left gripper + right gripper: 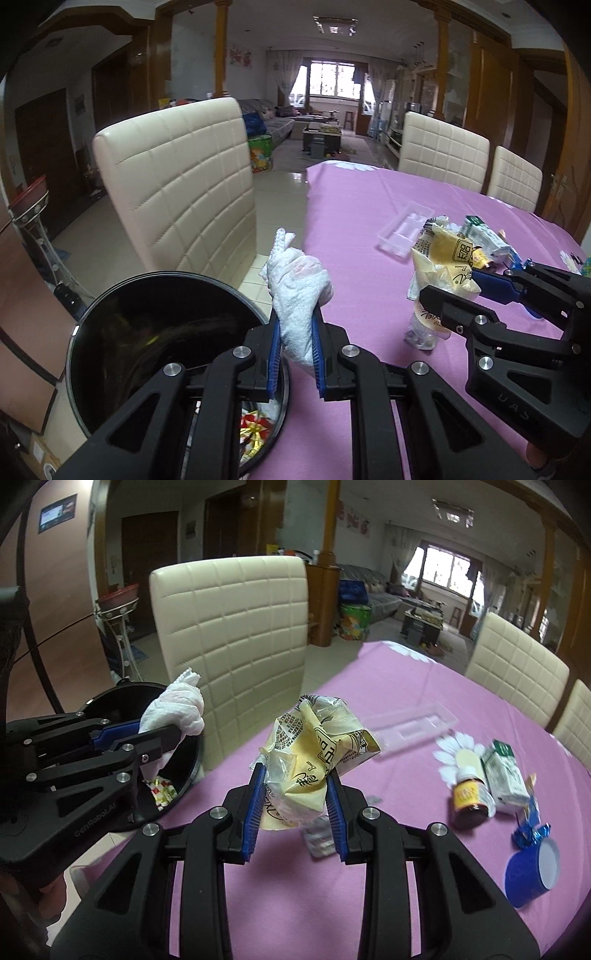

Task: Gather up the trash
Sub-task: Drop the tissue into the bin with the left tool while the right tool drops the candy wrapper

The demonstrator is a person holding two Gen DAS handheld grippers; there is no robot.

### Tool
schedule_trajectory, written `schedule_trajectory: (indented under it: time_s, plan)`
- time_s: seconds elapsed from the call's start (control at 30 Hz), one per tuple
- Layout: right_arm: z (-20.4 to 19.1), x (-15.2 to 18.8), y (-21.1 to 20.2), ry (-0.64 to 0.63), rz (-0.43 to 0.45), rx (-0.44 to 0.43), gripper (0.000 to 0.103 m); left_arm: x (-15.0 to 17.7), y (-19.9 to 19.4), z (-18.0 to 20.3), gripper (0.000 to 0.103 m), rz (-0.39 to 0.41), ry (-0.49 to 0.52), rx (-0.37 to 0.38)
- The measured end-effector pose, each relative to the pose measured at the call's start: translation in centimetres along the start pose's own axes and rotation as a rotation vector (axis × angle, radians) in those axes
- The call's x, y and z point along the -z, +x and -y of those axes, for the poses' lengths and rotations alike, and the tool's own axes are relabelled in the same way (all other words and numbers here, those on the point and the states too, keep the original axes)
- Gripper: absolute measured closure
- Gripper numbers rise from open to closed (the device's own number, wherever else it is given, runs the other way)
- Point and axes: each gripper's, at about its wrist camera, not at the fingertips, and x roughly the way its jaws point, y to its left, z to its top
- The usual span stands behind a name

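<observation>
both grippers are clamped on featherlight squishy stuff, left gripper (295, 354) pinching the soft tissue wad (299, 291) mid-frame by the black bin (110, 332) at lower left, right gripper (295, 805) squeezing the crinkly, slippery yellow wrapper (314, 753) at its bunched lower end over the pink tablecloth (406, 686)

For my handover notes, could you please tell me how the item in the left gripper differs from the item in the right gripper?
The left gripper clamps a crumpled white paper towel; the right gripper clamps a yellow plastic wrapper with print. The towel is soft and matte, held at the black bin; the wrapper is glossy, over the pink tablecloth. Both are crumpled.
</observation>
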Motion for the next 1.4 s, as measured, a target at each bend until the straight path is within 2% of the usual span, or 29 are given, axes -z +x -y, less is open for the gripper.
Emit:
schedule_trajectory:
  time_s: [0.5,0.67,0.7,0.73,0.77,0.83,0.87,1.03,1.23,1.4]
  plan:
    - [-6.7,-1.5,2.5,-0.117,-0.009,-0.052,0.068,1.7,0.2,-6.5,0.088,-0.01,-0.095,-0.105]
    - [-8.9,-1.9,3.0,-0.142,-0.009,-0.133,0.067,2.2,-0.4,-8.3,0.088,-0.008,-0.129,-0.149]
    - [-9.2,-2.0,3.2,-0.15,-0.015,-0.158,0.065,2.3,-0.5,-8.7,0.088,-0.007,-0.137,-0.157]
    - [-9.6,-2.0,3.4,-0.156,-0.027,-0.184,0.046,2.3,-0.6,-9.1,0.088,-0.007,-0.144,-0.163]
    - [-9.9,-2.0,3.3,-0.153,-0.023,-0.174,0.028,2.4,-0.7,-9.4,0.088,-0.007,-0.149,-0.167]
    - [-9.5,-1.9,3.0,-0.141,0.01,-0.152,0.012,2.5,-0.8,-10.1,0.088,-0.005,-0.166,-0.183]
    - [-9.2,-1.8,2.7,-0.132,0.021,-0.155,0.011,2.5,-0.7,-10.1,0.088,-0.007,-0.17,-0.183]
    - [-6.9,-1.2,2.2,-0.099,0.03,-0.051,0.011,2.6,0.0,-9.6,0.088,-0.022,-0.158,-0.182]
    - [-2.9,0.2,2.2,-0.001,-0.008,0.022,0.011,3.1,1.6,-8.5,0.088,-0.068,-0.14,-0.173]
    - [1.1,1.6,1.6,0.08,-0.028,0.075,0.011,3.9,3.0,-9.1,0.085,-0.128,-0.154,-0.189]
